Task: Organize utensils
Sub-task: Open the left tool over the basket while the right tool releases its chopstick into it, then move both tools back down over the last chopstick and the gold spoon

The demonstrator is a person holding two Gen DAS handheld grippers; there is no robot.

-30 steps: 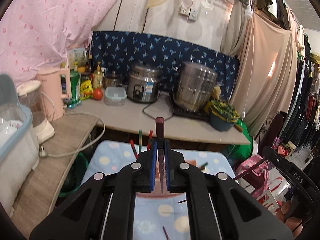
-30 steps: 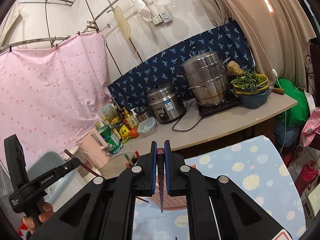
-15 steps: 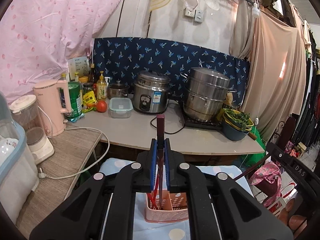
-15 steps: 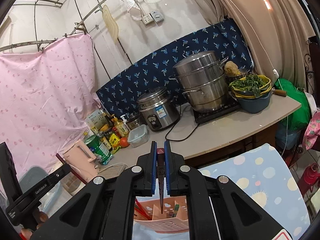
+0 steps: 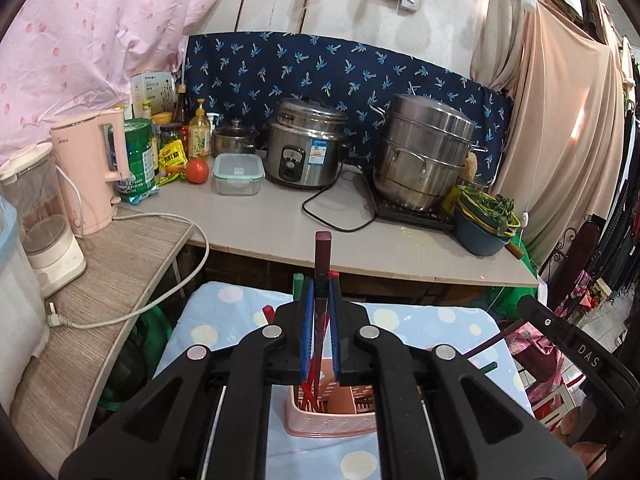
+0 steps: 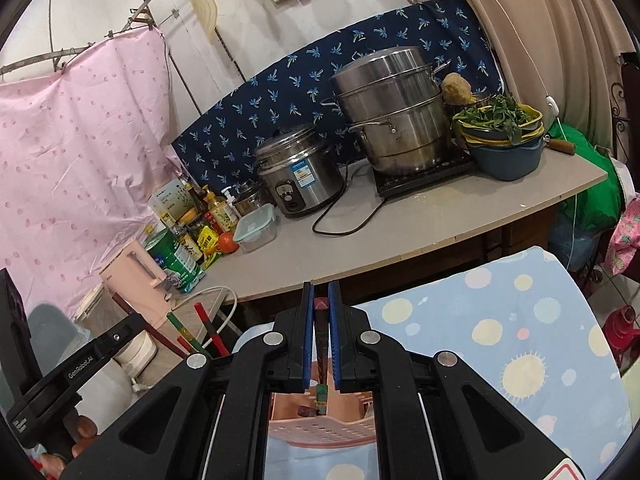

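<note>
While both tools hang over the pink basket [image 5: 328, 420], each is clamped on one chopstick. Landmark: the pink basket, which sits on the dotted blue cloth [image 5: 420, 320] in front of the grey counter [image 5: 280, 216].

Left of the basket: a wood-grain shelf [image 5: 104, 292] carries a pink kettle [image 5: 90, 168] and a white plug lead [image 5: 132, 312].

Over the basket, left tool [image 5: 321, 292]: blue pads pressed onto a dark red chopstick [image 5: 322, 256]; its upper end sticks out above the fingertips, its lower end reaches down into the basket, where other red sticks [image 5: 306, 398] already stand.

Over the basket, right tool [image 6: 321, 300]: pads closed on a second chopstick [image 6: 321, 388] with a reddish top and a green band near its lower end, which hangs above the basket opening.

Behind the basket, on the counter: rice cooker [image 5: 306, 144], then a stacked steel steamer [image 5: 426, 152].

Right of the basket, behind it: blue bowl of greens [image 5: 484, 220].
</note>
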